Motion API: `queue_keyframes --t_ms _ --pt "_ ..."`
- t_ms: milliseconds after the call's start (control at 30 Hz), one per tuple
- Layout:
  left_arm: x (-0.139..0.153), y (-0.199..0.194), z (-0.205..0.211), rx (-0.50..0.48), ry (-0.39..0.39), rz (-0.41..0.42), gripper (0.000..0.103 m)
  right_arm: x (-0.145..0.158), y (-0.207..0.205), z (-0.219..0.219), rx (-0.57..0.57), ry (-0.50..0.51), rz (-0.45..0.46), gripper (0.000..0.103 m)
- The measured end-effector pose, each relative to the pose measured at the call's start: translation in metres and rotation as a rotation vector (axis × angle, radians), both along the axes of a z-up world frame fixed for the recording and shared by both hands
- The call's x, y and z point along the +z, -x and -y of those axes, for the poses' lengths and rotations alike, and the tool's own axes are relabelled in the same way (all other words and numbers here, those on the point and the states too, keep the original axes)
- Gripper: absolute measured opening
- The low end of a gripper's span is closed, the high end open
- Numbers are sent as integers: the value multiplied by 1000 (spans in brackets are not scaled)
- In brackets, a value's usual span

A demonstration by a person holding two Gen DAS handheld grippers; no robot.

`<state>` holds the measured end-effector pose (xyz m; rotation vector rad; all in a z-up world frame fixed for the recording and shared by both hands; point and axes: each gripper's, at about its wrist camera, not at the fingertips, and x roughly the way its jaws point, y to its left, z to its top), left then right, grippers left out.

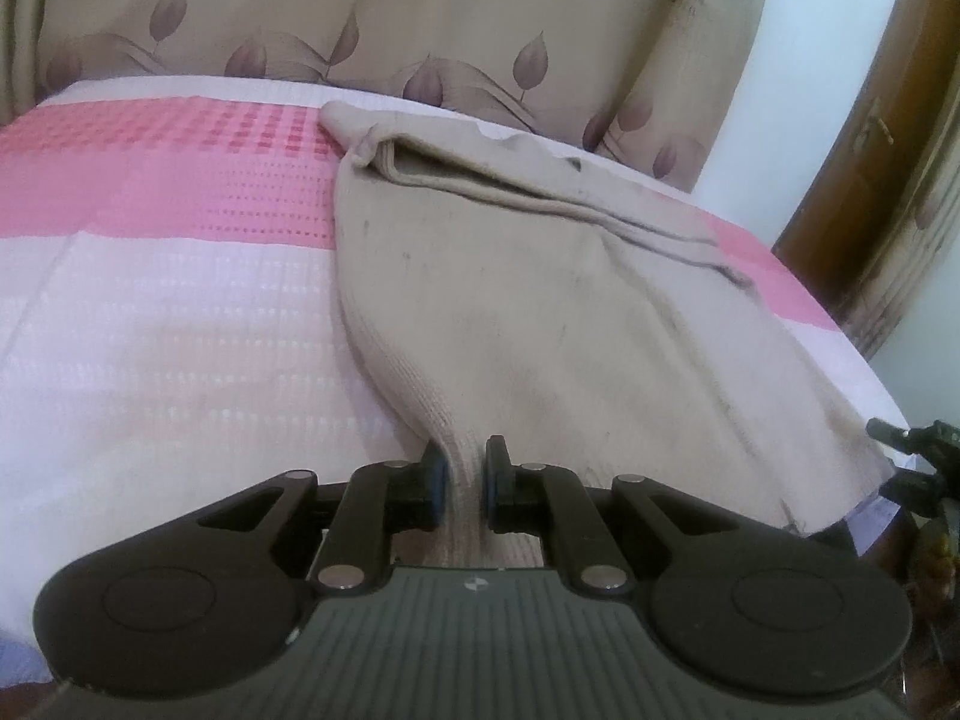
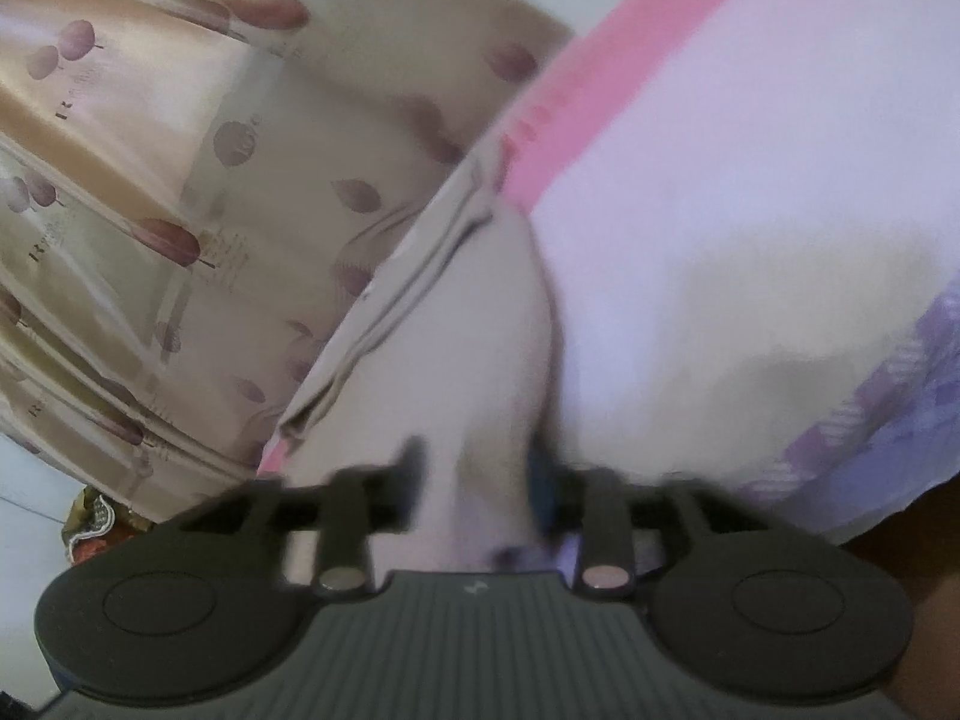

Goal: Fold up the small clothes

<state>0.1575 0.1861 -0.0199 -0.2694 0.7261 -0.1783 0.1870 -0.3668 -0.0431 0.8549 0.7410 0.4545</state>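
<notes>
A beige knit garment [image 1: 540, 300] lies on the pink-and-white bedsheet [image 1: 180, 276], its far part folded over into a thick layered edge. My left gripper [image 1: 467, 480] is shut on the garment's near corner, which bunches between the blue-padded fingers. In the blurred right wrist view, the same garment [image 2: 456, 348] runs from the folded edge down between the fingers of my right gripper [image 2: 480, 474], which is shut on its near edge. The right gripper also shows at the far right of the left wrist view [image 1: 912, 450].
A beige curtain with purple leaf print [image 1: 420, 18] hangs behind the bed. A wooden door [image 1: 888, 168] stands at the right, beside a white wall. The bed's edge drops off at the right. A colourful object [image 2: 90, 522] lies low at the left.
</notes>
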Motion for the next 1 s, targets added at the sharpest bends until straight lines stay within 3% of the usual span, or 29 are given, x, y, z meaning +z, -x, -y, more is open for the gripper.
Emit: queue_keyframes --t_ms 100,167,233,267,433,633,1000 --pt "-2 -1 -3 -12 31 -12 27 1 -3 -4 8 -6 7 45" --pt "-1 -2 -3 -25 63 -19 40 1 -5 -7 10 4 9 41" --pt "-1 -3 0 -26 52 -21 33 1 -7 -11 22 61 1 11" --pt "0 -2 2 -27 23 -23 5 0 -6 -11 25 59 0 11" --pt "10 3 3 -5 50 14 6 4 -2 -5 21 -77 41 11" --pt "32 7 -3 18 120 127 6 15 -15 -3 21 -221 59 11" --pt "54 0 -2 41 164 197 7 32 -32 -2 -4 -343 97 11"
